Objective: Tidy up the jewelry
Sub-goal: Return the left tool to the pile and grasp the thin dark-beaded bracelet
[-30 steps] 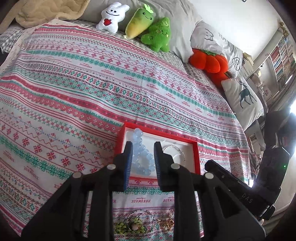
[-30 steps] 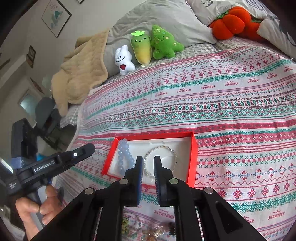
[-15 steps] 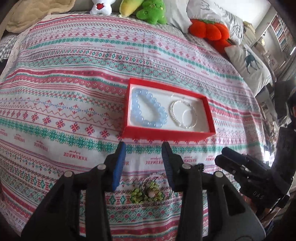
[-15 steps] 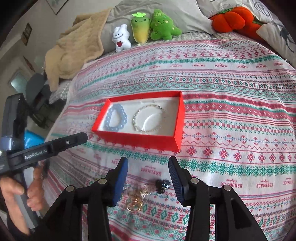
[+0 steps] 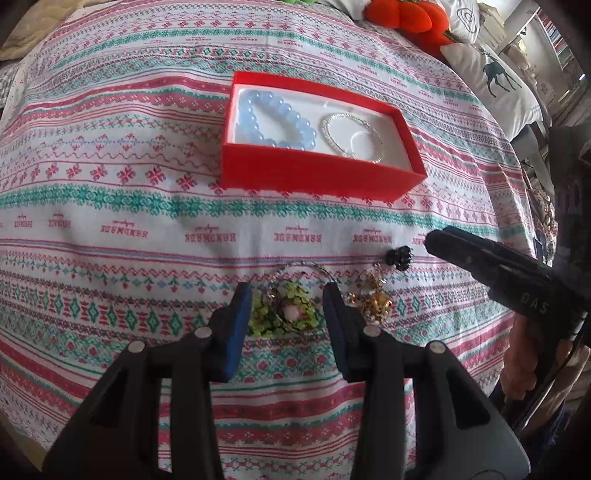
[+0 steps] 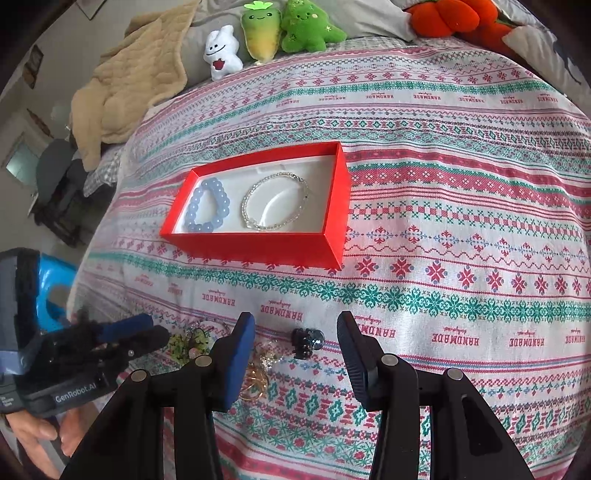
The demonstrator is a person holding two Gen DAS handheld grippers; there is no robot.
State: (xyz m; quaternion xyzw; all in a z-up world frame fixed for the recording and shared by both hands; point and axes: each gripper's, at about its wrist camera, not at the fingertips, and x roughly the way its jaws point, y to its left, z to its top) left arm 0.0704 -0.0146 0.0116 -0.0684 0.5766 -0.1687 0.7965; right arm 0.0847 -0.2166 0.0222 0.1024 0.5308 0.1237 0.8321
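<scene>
Take the red box [image 5: 317, 173] as your landmark: it sits open on the patterned bedspread [image 5: 110, 192], and everything else lies on the near side of it or beyond it.

Inside the box, the blue bead bracelet [image 5: 275, 120] lies at its left end and the silver chain bracelet [image 5: 352, 138] just beside it toward the right; from the left wrist view the two look close to touching, though you cannot be sure.

Your left tongs [image 5: 288, 306] are spread wide, holding nothing, on the near side of the box. Between their blue pads [image 5: 238, 325] lies the green leafy piece with a pale pink bead [image 5: 286, 314], flat on the bedspread; the pads stand to either side of it, apart from it.

Your right tongs [image 6: 295, 339] are also spread wide and empty, on the near side of the box. The small black piece [image 6: 306, 341] lies between their fingers, closer to the left one, and the gold tangle [image 6: 256, 376] lies just beside that left finger, partly hidden by it.

Beyond the box, at the head of the bed, stand the white plush [image 6: 221, 50], the yellow-green plush [image 6: 260, 31] and the green plush [image 6: 308, 27], with a beige blanket [image 6: 125, 85] bunched to their left.
</scene>
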